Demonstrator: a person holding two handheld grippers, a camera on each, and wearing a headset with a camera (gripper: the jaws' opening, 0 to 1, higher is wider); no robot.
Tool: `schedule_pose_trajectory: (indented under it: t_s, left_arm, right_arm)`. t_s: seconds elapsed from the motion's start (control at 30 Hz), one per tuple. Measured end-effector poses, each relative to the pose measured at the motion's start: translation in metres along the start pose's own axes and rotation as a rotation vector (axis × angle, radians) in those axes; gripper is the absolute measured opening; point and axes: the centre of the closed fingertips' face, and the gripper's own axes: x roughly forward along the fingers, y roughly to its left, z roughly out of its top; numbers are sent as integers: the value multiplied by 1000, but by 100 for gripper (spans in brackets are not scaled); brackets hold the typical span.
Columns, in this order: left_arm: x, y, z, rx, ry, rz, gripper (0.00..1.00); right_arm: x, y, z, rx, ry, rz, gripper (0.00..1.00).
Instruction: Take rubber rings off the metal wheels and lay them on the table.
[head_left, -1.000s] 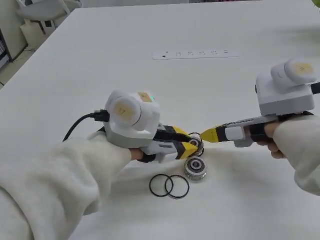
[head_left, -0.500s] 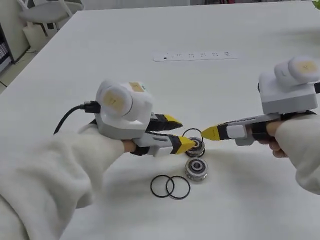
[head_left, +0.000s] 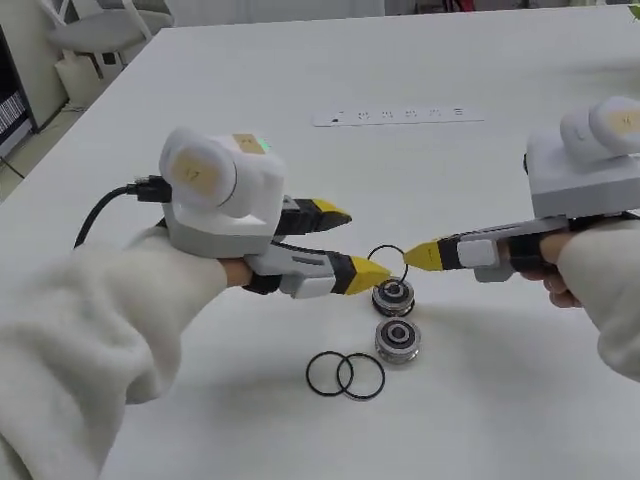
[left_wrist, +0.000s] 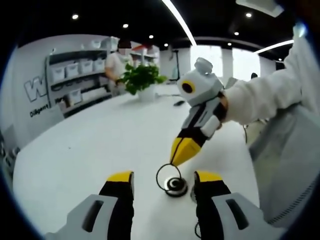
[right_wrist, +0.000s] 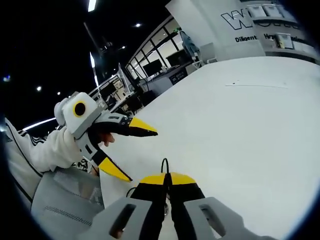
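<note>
Since a second ago the left tool (head_left: 365, 245) has let go of the far wheel (head_left: 393, 295) and risen off it, its jaws now spread wide. The rubber ring (head_left: 386, 257) has come up from that wheel into a standing loop.

Head view: the right tool (head_left: 412, 257) pinches the ring's right edge with its jaws pressed together. The ring's lower edge sits at the far wheel's top; whether it is clear of the wheel cannot be told. The near wheel (head_left: 398, 338) lies just beside the far one, toward the person. Two loose rings (head_left: 345, 375) lie flat and overlapping, near the wheels on the left. Bare white tabletop (head_left: 250, 120) spreads wide on all sides. A power strip (head_left: 400, 116) lies well apart at the far side, and the tabletop's left edge runs past a chair (head_left: 85, 25).

Left gripper view: the left tool's yellow tips (left_wrist: 120, 177) stand apart on either side of the wheel and ring. The right tool comes down from above to the ring's top. A potted plant (left_wrist: 140, 77) stands at the far edge.

Right gripper view: the right tool's jaws are closed on the ring, seen edge-on. The left tool gapes at left, with open tabletop to the right.
</note>
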Motion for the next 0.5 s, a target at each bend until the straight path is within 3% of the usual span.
schedule_pose_trajectory:
  t_s: [0.3, 0.5]
  left_arm:
    - [-16, -6, 6, 23, -10, 1, 57]
    - [-27, -1, 0, 43, 13, 35, 61]
  right_arm:
    - [2, 10, 3, -40, 12, 18, 0]
    - [2, 18, 7, -61, 9, 31, 0]
